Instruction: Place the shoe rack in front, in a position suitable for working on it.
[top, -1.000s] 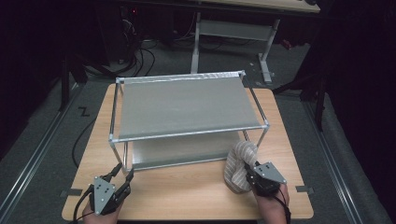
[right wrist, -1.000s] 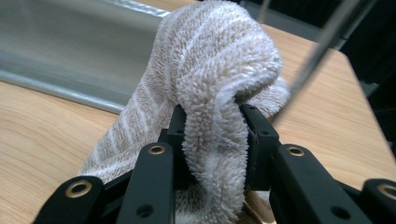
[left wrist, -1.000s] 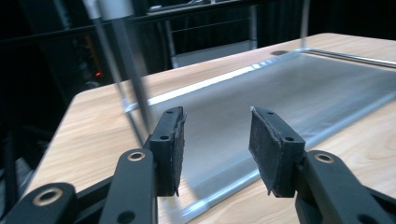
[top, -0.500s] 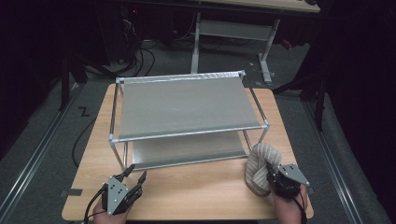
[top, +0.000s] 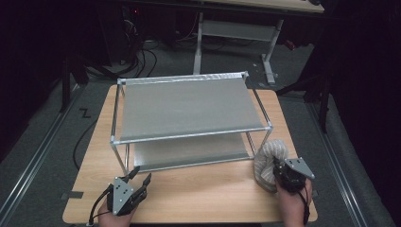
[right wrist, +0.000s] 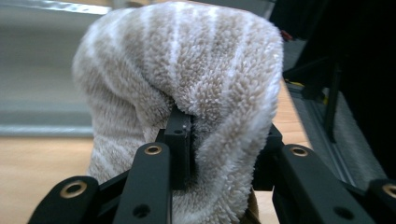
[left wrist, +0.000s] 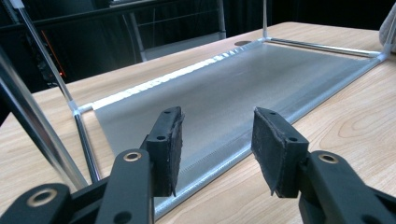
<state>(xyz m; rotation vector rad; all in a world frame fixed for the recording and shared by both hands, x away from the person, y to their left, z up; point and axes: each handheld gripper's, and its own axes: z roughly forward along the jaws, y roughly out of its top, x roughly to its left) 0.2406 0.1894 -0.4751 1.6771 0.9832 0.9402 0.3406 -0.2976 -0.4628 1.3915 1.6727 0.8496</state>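
A two-tier metal shelf rack [top: 189, 113] stands on the wooden table [top: 203, 189]. A rolled beige-and-white striped towel [top: 269, 161] is held at the table's front right, beside the rack's front right leg, with my right gripper [top: 276, 172] shut on it. In the right gripper view the towel [right wrist: 187, 93] bulges over both jaws. My left gripper [top: 140, 178] is near the table's front left, open and holding nothing. Its jaws point at the rack's lower shelf [left wrist: 224, 93] in the left gripper view, with bare pads [left wrist: 175, 144].
The rack's thin metal legs [left wrist: 42, 135] stand close ahead of the left gripper. A strip of bare tabletop runs between rack and front edge. Behind the table stand a desk frame [top: 236, 28] and cables on the dark floor.
Both hands have drawn back toward the table's front edge. The right gripper has carried the towel to the right and slightly back; the left gripper has shifted right.
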